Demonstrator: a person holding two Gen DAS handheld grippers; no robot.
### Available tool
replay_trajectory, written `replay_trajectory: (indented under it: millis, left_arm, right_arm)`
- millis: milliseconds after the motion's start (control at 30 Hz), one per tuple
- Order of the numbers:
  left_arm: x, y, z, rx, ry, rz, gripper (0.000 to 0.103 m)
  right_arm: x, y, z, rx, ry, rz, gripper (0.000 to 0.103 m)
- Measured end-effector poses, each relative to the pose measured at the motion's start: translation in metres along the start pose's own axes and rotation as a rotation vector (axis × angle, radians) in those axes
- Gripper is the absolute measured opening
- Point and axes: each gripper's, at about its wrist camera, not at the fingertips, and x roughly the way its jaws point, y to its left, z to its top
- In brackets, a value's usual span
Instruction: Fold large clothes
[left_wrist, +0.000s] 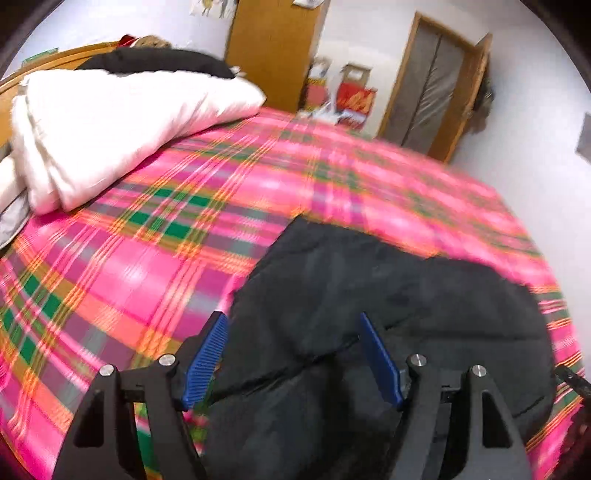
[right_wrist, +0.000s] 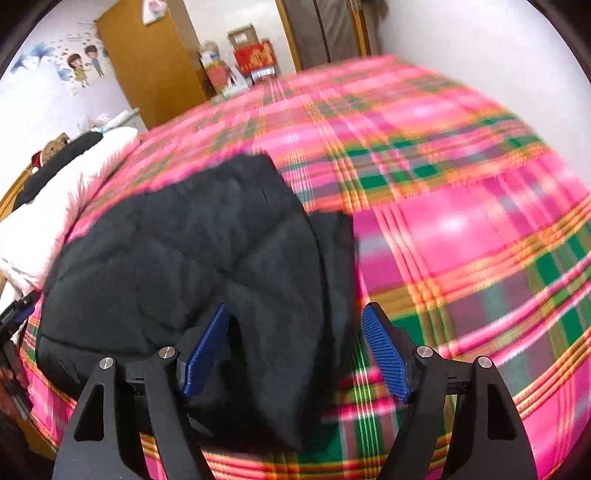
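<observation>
A black quilted jacket (left_wrist: 388, 314) lies bunched on the pink plaid bed cover (left_wrist: 129, 258), near the bed's front edge. My left gripper (left_wrist: 293, 321) is open, its blue pads (left_wrist: 207, 362) spread over the jacket's left edge. In the right wrist view the jacket (right_wrist: 184, 251) lies left of centre on the cover (right_wrist: 461, 221). My right gripper (right_wrist: 295, 314) is open, its pads (right_wrist: 386, 354) straddling the jacket's right edge. Neither gripper holds cloth. Both views are motion-blurred.
A folded white duvet (left_wrist: 110, 129) with dark clothing (left_wrist: 155, 62) behind it lies at the head of the bed. A wooden wardrobe (left_wrist: 273, 48), a door (left_wrist: 432, 92) and red boxes (left_wrist: 354, 96) stand beyond the bed. The other gripper's tip shows at the left edge (right_wrist: 14, 317).
</observation>
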Motion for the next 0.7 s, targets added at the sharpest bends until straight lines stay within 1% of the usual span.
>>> replay_trajectory:
  millis: [33, 133, 200, 233, 300, 333, 367, 433, 500, 567, 633, 667, 700]
  left_arm:
    - [0.007, -0.008, 0.005, 0.014, 0.002, -0.015, 0.074]
    - [0.033, -0.028, 0.018, 0.089, 0.008, -0.012, 0.074]
    - [0.055, -0.037, 0.028, 0.123, 0.027, -0.014, 0.074]
    - [0.067, -0.039, 0.032, 0.136, 0.046, -0.016, 0.074]
    - [0.094, -0.040, 0.032, 0.174, 0.092, 0.019, 0.076]
    - [0.103, -0.038, 0.029, 0.165, 0.111, 0.017, 0.078]
    - [0.108, -0.034, 0.028, 0.140, 0.118, -0.002, 0.078]
    - [0.111, -0.029, 0.023, 0.113, 0.099, -0.023, 0.080]
    - [0.117, -0.027, 0.020, 0.096, 0.092, -0.026, 0.081]
    - [0.121, -0.031, 0.018, 0.104, 0.090, -0.006, 0.081]
    - [0.122, -0.036, 0.020, 0.122, 0.105, 0.017, 0.081]
    - [0.119, -0.037, 0.024, 0.131, 0.120, 0.032, 0.081]
    - [0.113, -0.038, 0.028, 0.132, 0.128, 0.042, 0.078]
  right_arm:
    - [0.003, 0.006, 0.005, -0.006, -0.010, 0.009, 0.075]
    - [0.018, 0.031, 0.021, -0.065, -0.036, 0.034, 0.072]
    - [0.036, 0.047, 0.029, -0.118, -0.037, 0.025, 0.070]
    - [0.048, 0.052, 0.033, -0.137, -0.024, 0.018, 0.070]
    - [0.078, 0.053, 0.035, -0.155, 0.020, -0.011, 0.069]
    - [0.088, 0.049, 0.035, -0.155, 0.034, -0.026, 0.069]
    - [0.098, 0.044, 0.035, -0.143, 0.045, -0.037, 0.069]
    - [0.107, 0.037, 0.033, -0.127, 0.054, -0.038, 0.068]
    - [0.113, 0.035, 0.030, -0.130, 0.054, -0.043, 0.067]
    - [0.114, 0.037, 0.029, -0.139, 0.054, -0.059, 0.067]
    - [0.111, 0.039, 0.032, -0.144, 0.066, -0.078, 0.066]
    - [0.106, 0.042, 0.036, -0.148, 0.074, -0.091, 0.065]
    - [0.099, 0.045, 0.039, -0.148, 0.072, -0.101, 0.062]
